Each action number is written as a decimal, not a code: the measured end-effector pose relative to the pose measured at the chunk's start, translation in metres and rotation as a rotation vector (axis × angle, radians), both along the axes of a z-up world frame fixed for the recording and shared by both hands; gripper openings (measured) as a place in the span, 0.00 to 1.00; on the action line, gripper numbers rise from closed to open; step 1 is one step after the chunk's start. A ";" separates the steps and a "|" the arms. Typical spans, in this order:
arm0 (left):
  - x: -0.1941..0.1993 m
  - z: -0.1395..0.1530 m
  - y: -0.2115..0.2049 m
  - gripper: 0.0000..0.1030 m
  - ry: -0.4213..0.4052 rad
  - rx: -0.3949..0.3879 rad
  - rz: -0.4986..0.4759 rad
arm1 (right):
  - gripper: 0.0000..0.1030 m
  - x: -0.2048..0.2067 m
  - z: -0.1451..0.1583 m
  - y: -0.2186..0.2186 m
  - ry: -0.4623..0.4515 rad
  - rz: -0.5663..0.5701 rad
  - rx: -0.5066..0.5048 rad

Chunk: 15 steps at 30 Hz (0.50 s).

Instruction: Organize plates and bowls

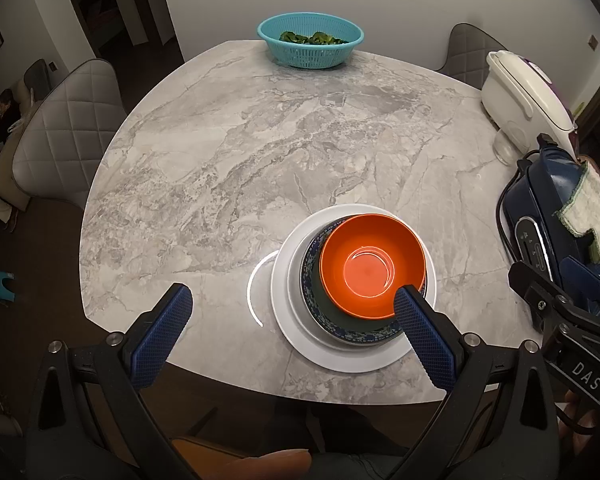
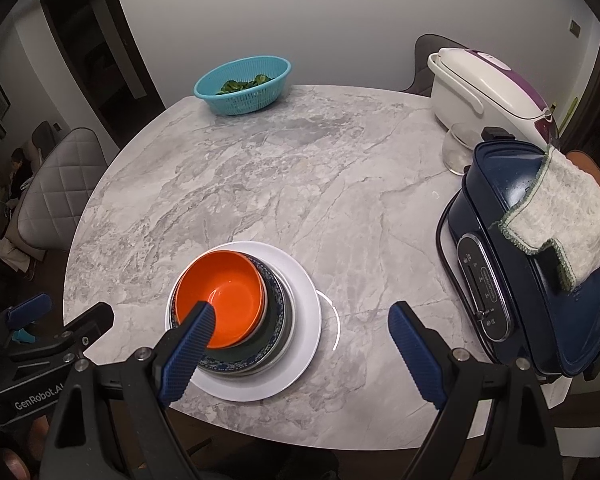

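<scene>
A grey marble bench [image 1: 228, 152] carries everything. Along its right edge sit a white cooker with a purple top [image 2: 484, 88] and, nearer, a dark blue appliance [image 2: 516, 264] with a pale knitted cloth [image 2: 560, 220] draped over its lid; a small clear glass [image 2: 456, 152] stands between them. At the far edge a teal slotted basket [image 1: 310, 46] holds green leaves [image 1: 312, 38]. Near the front edge lies a white plate [image 2: 300, 320], on it a blue-patterned bowl [image 1: 340, 330] nested in a grey dish, and inside that, tilted off-centre, an orange bowl [image 1: 372, 266] that is empty. Quilted grey chairs [image 1: 68, 132] stand round the bench before a plain pale wall, with a dark doorway at left. The left tongs [image 1: 292, 304] are spread wide and hold nothing, one finger over the orange bowl's near rim; whether it touches is unclear. The right tongs [image 2: 302, 322] are likewise spread wide and empty, straddling the stack.
</scene>
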<state>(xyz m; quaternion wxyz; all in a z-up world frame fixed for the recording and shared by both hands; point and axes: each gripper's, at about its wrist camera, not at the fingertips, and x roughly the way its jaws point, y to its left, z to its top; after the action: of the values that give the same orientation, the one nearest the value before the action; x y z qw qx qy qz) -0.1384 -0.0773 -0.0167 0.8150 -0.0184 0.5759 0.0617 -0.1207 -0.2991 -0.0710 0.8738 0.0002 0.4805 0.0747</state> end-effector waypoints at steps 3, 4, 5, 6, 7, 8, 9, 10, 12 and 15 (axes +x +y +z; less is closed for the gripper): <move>0.000 0.000 -0.001 0.99 0.000 0.002 0.002 | 0.88 0.000 0.001 0.003 -0.005 0.002 -0.008; 0.000 0.000 -0.001 0.99 0.000 0.002 0.001 | 0.88 0.001 0.001 0.003 -0.005 0.001 -0.009; 0.000 0.000 -0.001 0.99 0.001 0.002 0.001 | 0.88 0.001 0.001 0.003 -0.005 0.001 -0.010; 0.000 -0.001 -0.001 0.99 0.001 0.002 0.002 | 0.88 0.001 0.001 0.003 -0.004 0.001 -0.009; 0.000 0.000 -0.001 0.99 0.001 0.002 0.003 | 0.88 0.001 0.001 0.003 -0.005 0.001 -0.009; 0.000 -0.001 -0.001 0.99 0.003 0.002 0.003 | 0.88 0.001 0.001 0.003 -0.006 0.002 -0.010; 0.000 0.000 -0.002 0.99 0.002 0.001 0.004 | 0.88 0.001 0.001 0.004 -0.006 0.002 -0.010; 0.000 -0.001 -0.001 0.99 0.003 0.001 0.004 | 0.88 0.001 0.001 0.004 -0.005 0.002 -0.010; 0.001 -0.001 -0.001 0.99 0.002 0.002 0.005 | 0.88 0.001 0.001 0.004 -0.005 0.001 -0.010; 0.001 -0.002 0.000 0.99 0.003 0.002 0.002 | 0.88 0.002 0.000 0.005 -0.003 0.001 -0.011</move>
<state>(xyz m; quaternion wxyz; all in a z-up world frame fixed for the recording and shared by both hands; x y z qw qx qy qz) -0.1372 -0.0773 -0.0183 0.8141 -0.0183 0.5770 0.0632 -0.1189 -0.2941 -0.0706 0.8744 -0.0048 0.4797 0.0725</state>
